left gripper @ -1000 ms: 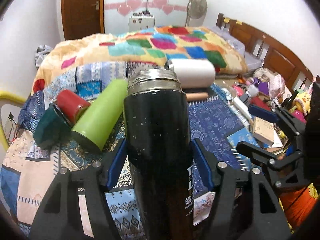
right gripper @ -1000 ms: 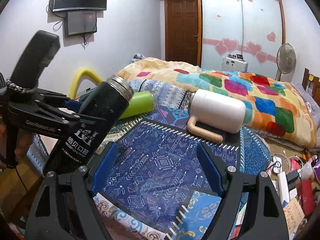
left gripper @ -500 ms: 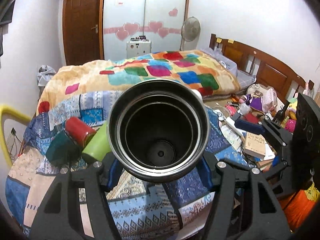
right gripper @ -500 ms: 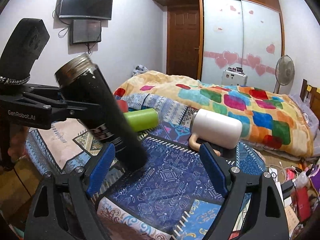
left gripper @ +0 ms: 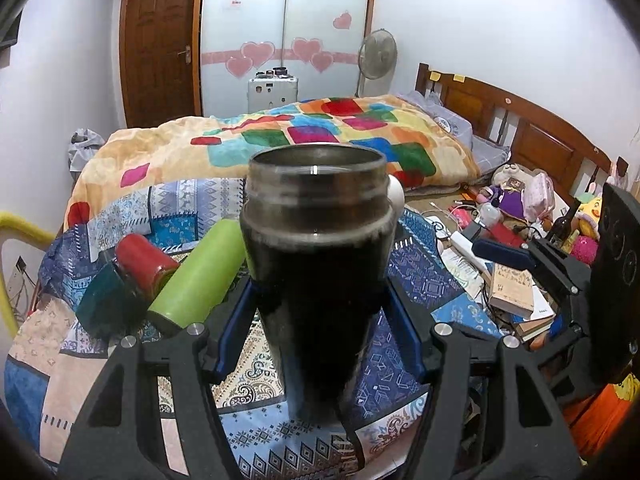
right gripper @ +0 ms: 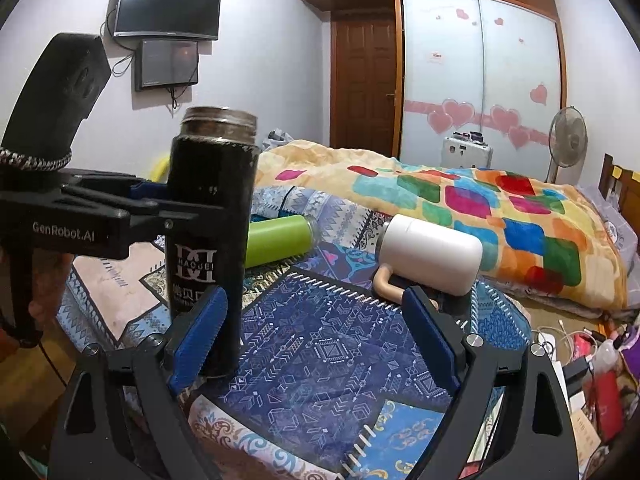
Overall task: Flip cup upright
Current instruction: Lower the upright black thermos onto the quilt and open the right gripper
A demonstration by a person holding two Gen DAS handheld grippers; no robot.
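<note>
The black steel cup stands upright with its open mouth up and its base on the patterned cloth. My left gripper is shut on the black cup, its blue pads pressed on both sides of the body. In the right wrist view the cup stands at the left, held by the left gripper from the side. My right gripper is open and empty, low over the blue cloth to the right of the cup.
A green bottle, a red can and a dark teal cup lie to the cup's left. A white mug with a tan handle lies behind. Books and clutter lie on the right. A colourful quilt covers the bed beyond.
My left gripper has turned the black cup from tilted, mouth toward the camera, to upright, and lowered its base onto the cloth. The right gripper stayed open.
</note>
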